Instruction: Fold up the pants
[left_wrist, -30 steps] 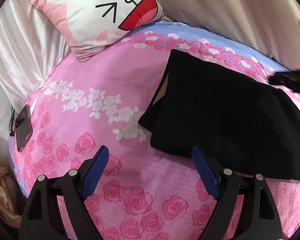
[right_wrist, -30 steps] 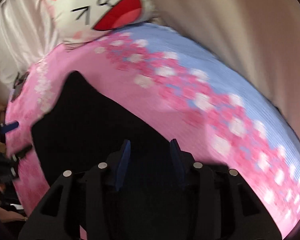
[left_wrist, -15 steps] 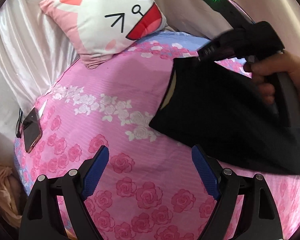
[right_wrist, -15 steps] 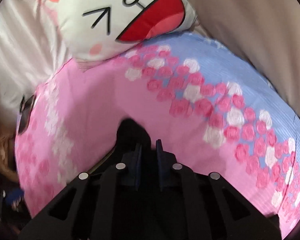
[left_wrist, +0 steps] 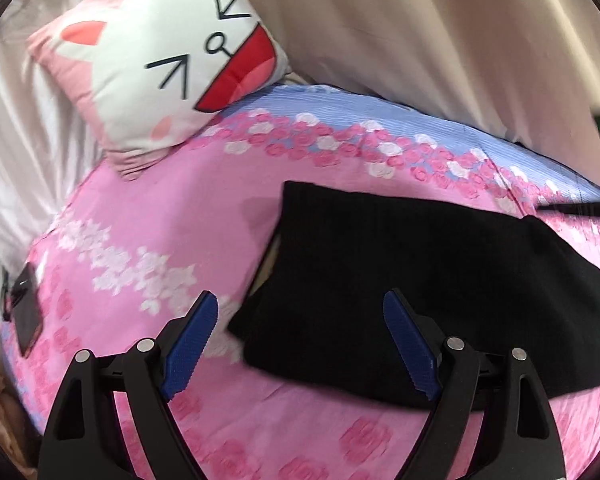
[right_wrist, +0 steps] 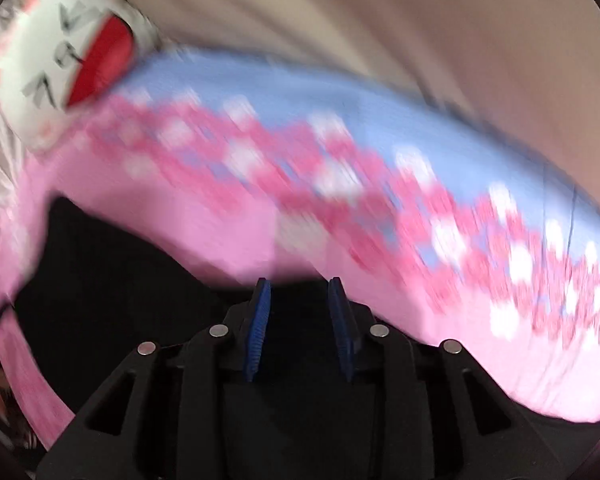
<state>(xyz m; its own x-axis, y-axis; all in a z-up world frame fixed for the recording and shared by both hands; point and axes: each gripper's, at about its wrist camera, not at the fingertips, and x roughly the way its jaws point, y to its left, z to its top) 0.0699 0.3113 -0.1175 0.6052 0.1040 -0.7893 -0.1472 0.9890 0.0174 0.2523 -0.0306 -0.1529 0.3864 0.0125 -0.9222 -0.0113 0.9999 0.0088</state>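
Pants (left_wrist: 420, 280), black and folded flat, lie on the pink rose-print bed (left_wrist: 172, 208) below the cat-face pillow (left_wrist: 172, 52). My left gripper (left_wrist: 300, 344) hangs over their near corner, fingers (left_wrist: 190, 346) spread wide and empty. My right gripper (right_wrist: 300, 328) hovers above the far edge in a blurred view, its fingers (right_wrist: 258, 328) having just been opening, partly apart with nothing pinched.

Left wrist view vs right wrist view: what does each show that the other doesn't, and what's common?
Left wrist only: the phone at the bedspread's edge, and the left gripper, open over the near edge of the pants. Right wrist only: the right gripper, jaws just opening, a clear gap between them, black fabric below; heavy blur. Both: pants, cat pillow, floral bedspread, curtain.
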